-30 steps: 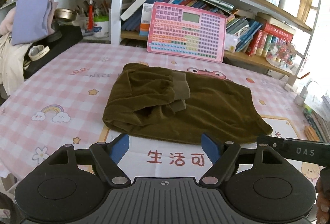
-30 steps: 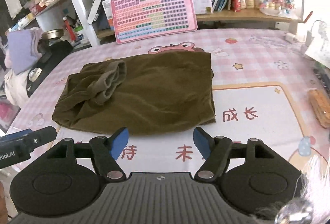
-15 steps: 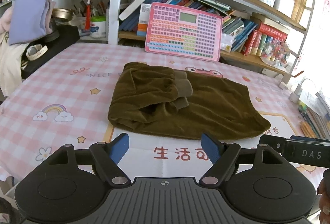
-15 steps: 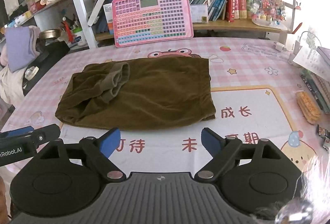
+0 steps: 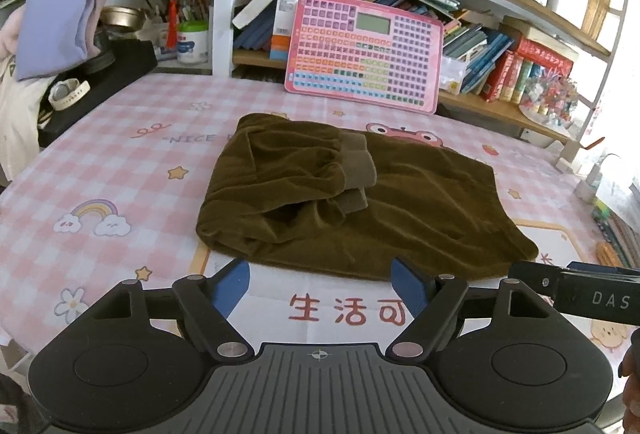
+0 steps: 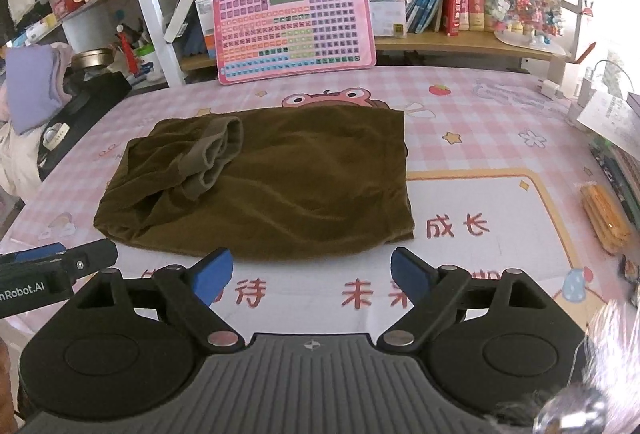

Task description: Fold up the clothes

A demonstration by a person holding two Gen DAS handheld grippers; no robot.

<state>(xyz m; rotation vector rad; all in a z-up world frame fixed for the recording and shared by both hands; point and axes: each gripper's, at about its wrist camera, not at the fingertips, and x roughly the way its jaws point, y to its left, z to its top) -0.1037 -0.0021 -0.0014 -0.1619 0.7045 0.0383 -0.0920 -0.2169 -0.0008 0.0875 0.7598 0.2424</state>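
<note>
An olive-brown velvet garment (image 5: pixel 352 202) lies folded flat on the pink checked tablecloth (image 5: pixel 120 162); its ribbed cuffs (image 5: pixel 356 174) are turned in over the left half. In the right wrist view the same garment (image 6: pixel 280 186) fills the middle of the table. My left gripper (image 5: pixel 320 284) hovers just short of the garment's near edge, open, with nothing between its blue pads (image 5: pixel 230 288). My right gripper (image 6: pixel 310 274) is also open and empty, near the garment's front edge.
A pink toy keyboard (image 5: pixel 364 52) leans against the bookshelf (image 5: pixel 500 6) behind the table. Folded lilac clothes (image 5: pixel 52 22) and a black case with a watch (image 5: pixel 68 94) sit at the left. Books, a charger and snack packets (image 6: pixel 604 214) line the right edge.
Both grippers have drawn back a little from the garment, so it looks smaller. The right gripper's jaws have spread wider. The garment has not moved.
</note>
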